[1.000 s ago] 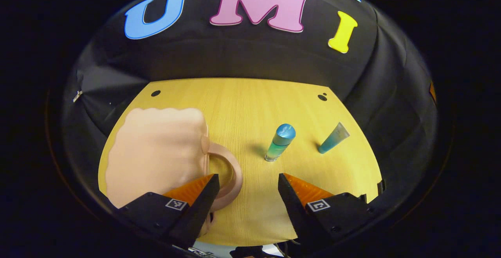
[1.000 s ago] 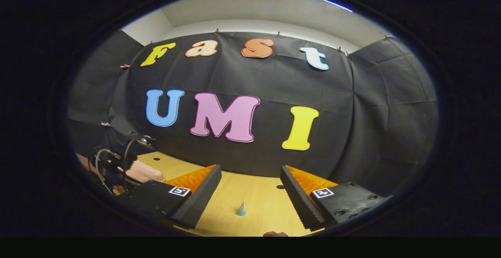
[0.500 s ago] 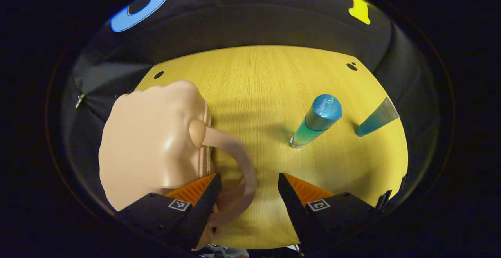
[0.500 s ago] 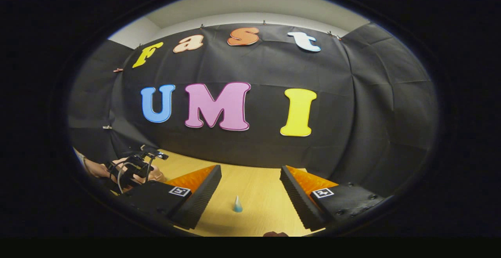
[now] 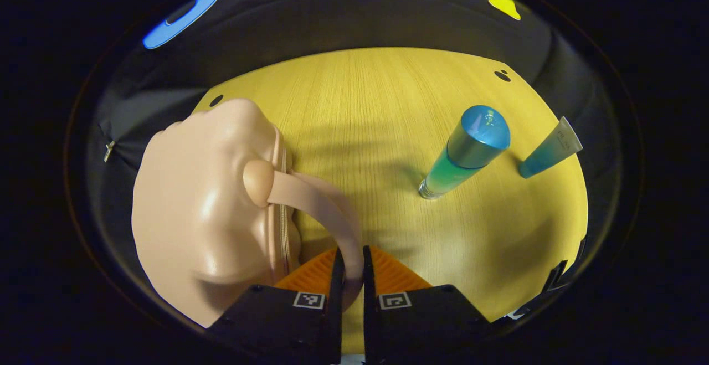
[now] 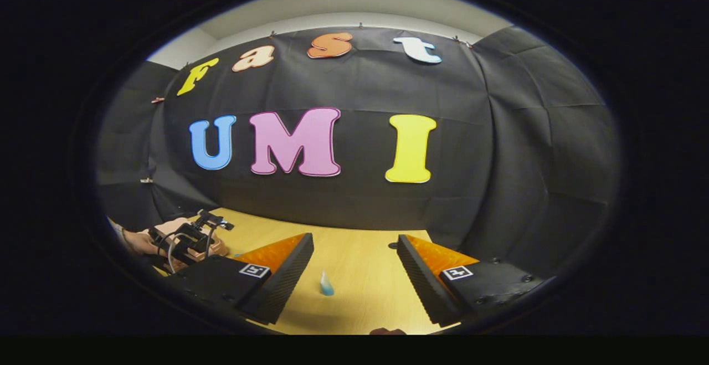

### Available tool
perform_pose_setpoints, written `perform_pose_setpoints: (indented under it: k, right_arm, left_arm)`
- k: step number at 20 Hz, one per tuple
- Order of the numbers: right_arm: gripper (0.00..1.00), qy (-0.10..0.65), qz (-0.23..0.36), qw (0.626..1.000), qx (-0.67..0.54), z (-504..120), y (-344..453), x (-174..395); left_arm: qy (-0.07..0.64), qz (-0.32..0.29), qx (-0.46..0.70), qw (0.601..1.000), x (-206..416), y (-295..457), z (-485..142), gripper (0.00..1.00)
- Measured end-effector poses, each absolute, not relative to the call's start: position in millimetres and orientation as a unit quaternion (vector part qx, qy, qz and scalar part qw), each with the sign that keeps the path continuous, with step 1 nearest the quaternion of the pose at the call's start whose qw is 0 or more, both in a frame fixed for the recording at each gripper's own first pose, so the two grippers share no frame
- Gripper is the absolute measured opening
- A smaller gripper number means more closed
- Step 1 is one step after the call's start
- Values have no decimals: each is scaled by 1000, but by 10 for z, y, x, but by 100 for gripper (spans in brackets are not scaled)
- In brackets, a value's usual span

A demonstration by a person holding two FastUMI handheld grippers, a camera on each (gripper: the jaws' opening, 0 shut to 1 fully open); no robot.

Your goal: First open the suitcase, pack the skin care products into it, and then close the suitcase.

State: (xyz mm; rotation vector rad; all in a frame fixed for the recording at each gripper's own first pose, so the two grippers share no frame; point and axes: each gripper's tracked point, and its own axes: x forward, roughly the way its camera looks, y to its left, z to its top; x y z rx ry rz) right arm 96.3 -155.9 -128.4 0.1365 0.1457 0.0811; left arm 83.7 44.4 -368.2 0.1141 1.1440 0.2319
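A closed peach-pink suitcase [image 5: 205, 210] lies on the left of the yellow table [image 5: 376, 110]. Its curved handle [image 5: 321, 210] arcs to the right, and my left gripper [image 5: 350, 276] is shut on the handle's near end. A blue-capped green bottle [image 5: 465, 152] stands to the right, with a teal tube [image 5: 548, 149] beyond it. In the right gripper view my right gripper [image 6: 354, 276] hangs open above the table, and the tube [image 6: 326, 284] stands between its fingers farther off. The left gripper [image 6: 188, 237] and the suitcase [image 6: 171, 226] show at the far left.
A hand and sleeve [image 6: 130, 240] hold the left gripper at the table's left side. Small dark holes [image 5: 502, 75] mark the tabletop near its far corners. Black cloth walls close in the table on the back and sides.
My left gripper moved down and forward and shut on the suitcase handle; it was open before. The right gripper view drifted slightly, with the gripper staying open.
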Motion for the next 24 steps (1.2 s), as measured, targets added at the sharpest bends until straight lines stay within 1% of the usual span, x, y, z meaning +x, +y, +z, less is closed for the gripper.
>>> perform_pose_setpoints:
  k: [1, 2, 3, 4, 6, 7, 8, 11, 14, 17, 19, 20, 22, 23, 24]
  right_arm:
    - [96, 74, 40, 994, 70, -1298, -1563, 964]
    - [96, 74, 40, 994, 72, -1311, -1555, 970]
    - [96, 75, 41, 994, 72, -1316, -1538, 978]
    - [96, 76, 41, 994, 73, -1318, -1520, 994]
    - [96, 76, 45, 993, 75, -1319, -1470, 1006]
    - [96, 76, 49, 993, 76, -1329, -1433, 1019]
    - [96, 79, 54, 992, 77, -1343, -1380, 1042]
    - [97, 90, 63, 991, 80, -1334, -1196, 1082]
    - [97, 75, 62, 992, 81, -1137, -949, 1119]
    - [96, 66, 53, 994, 75, -1005, -630, 1130]
    - [96, 64, 45, 993, 89, -893, -387, 1101]
    - [96, 64, 42, 993, 95, -836, -201, 1096]
    - [96, 69, 35, 993, 91, -804, 17, 1092]
    - [96, 70, 31, 993, 90, -742, 137, 1092]
    - [96, 71, 25, 993, 92, -703, 256, 1087]
  left_arm:
    - [535, 105, 66, 835, 847, 435, -3620, 18]
    - [533, 103, 77, 836, 849, 423, -3551, 17]
    - [531, 103, 80, 837, 856, 408, -3462, 12]
    - [528, 102, 77, 840, 853, 388, -3364, 16]
    - [517, 103, 64, 848, 850, 409, -3097, 16]
    - [508, 99, 54, 854, 841, 436, -2924, 19]
    - [499, 98, 47, 860, 828, 452, -2781, 16]
    - [456, 95, 47, 883, 794, 679, -2196, 16]
    - [412, 100, 46, 904, 676, 1094, -1532, 16]
    - [373, 119, 29, 920, 450, 1719, -951, 16]
    - [345, 134, 48, 928, 264, 2324, -663, 16]
    - [337, 158, 66, 926, 112, 2777, -545, 15]
    - [335, 193, 76, 919, -116, 3471, -488, 15]
    - [335, 206, 74, 916, -256, 3853, -538, 15]
    - [333, 220, 67, 915, -395, 4400, -708, 14]
